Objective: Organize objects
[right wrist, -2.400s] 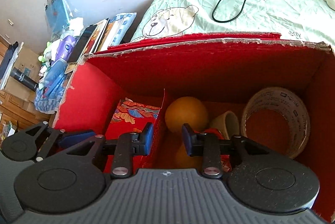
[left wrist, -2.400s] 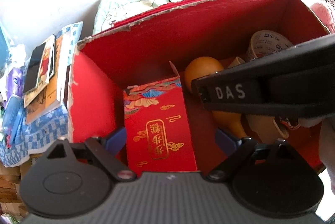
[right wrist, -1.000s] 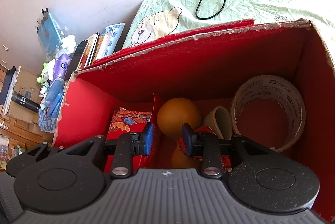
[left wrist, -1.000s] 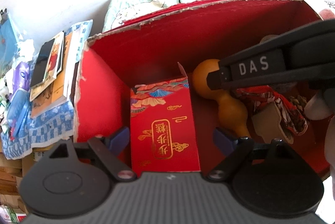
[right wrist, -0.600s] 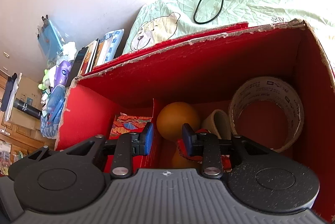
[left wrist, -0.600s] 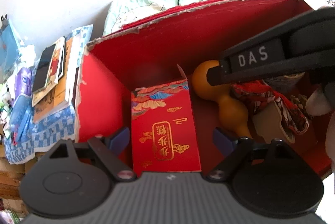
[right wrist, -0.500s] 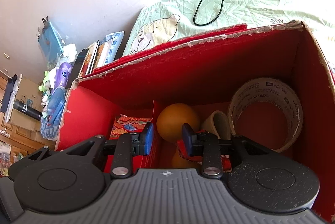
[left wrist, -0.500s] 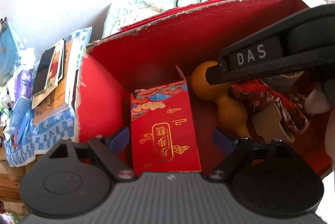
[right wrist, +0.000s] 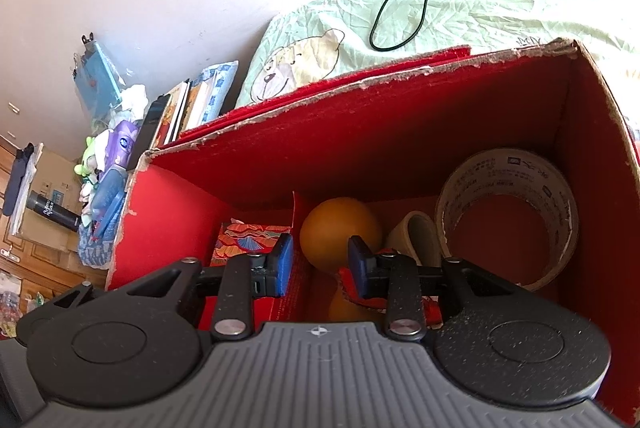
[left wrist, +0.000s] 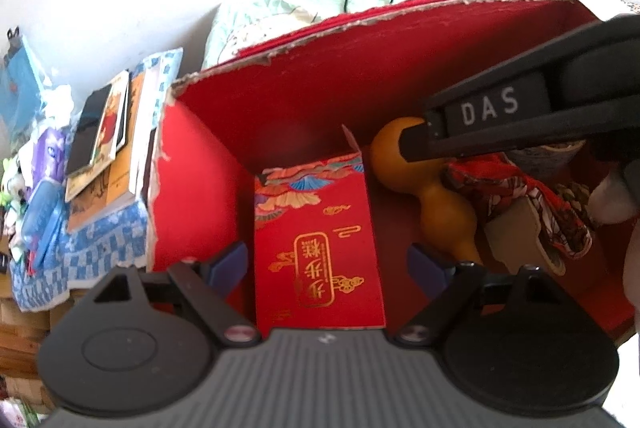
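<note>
Both grippers hang over the open red cardboard box point(right wrist: 400, 132) on the bed. The left gripper point(left wrist: 326, 264) spreads its jaws wide above the red gift packet with gold lettering point(left wrist: 320, 244) at the box's left. The right gripper point(right wrist: 320, 260) has jaws narrowly parted over the orange gourd point(right wrist: 340, 232), beside red patterned cloth point(left wrist: 532, 188) and a tape roll point(right wrist: 508, 212) far right.

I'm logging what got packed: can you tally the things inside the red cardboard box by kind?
Red gift box: 1
Orange gourd: 1
Tape rolls: 2, one big, one small
Red patterned cloth: 1
Total: 5
</note>
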Available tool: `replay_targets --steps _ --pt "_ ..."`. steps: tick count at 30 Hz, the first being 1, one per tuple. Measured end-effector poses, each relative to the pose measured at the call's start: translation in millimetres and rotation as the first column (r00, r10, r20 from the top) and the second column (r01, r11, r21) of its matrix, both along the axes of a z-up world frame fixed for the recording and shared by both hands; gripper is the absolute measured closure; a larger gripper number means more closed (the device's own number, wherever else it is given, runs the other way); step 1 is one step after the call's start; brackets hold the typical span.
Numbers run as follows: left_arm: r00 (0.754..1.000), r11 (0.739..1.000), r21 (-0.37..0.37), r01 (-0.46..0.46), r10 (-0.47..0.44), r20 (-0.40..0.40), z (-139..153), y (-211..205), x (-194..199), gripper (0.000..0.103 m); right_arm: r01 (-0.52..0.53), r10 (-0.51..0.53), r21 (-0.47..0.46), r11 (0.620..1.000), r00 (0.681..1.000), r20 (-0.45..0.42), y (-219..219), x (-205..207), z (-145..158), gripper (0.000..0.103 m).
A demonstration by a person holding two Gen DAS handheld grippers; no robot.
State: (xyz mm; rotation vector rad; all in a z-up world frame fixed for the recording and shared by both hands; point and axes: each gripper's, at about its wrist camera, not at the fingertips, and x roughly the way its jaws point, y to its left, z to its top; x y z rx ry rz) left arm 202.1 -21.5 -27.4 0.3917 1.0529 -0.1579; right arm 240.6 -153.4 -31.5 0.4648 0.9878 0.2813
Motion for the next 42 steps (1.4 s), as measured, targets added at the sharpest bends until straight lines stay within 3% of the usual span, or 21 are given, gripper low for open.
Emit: replay_targets --steps 29,33,38,42 --pt "0.999 0.998 -0.033 0.045 -0.045 0.004 0 2 3 0.012 0.047 -0.047 -0.006 0.999 0.999 0.021 -5 -1 3 0.069" --pt "1.0 0.999 -0.04 0.027 -0.026 0.015 10 1 -1 0.012 0.075 -0.072 -0.062 0.995 0.996 0.061 -4 -12 14 0.069" --pt "0.996 0.999 -0.025 0.028 -0.026 0.089 34 -7 -20 0.009 0.117 -0.107 -0.094 0.989 0.988 0.109 -18 -33 41 0.069" --pt "0.996 0.999 -0.035 0.006 -0.003 0.089 47 -11 -37 0.008 0.135 -0.117 -0.119 0.984 0.982 0.147 -24 -53 56 0.068"
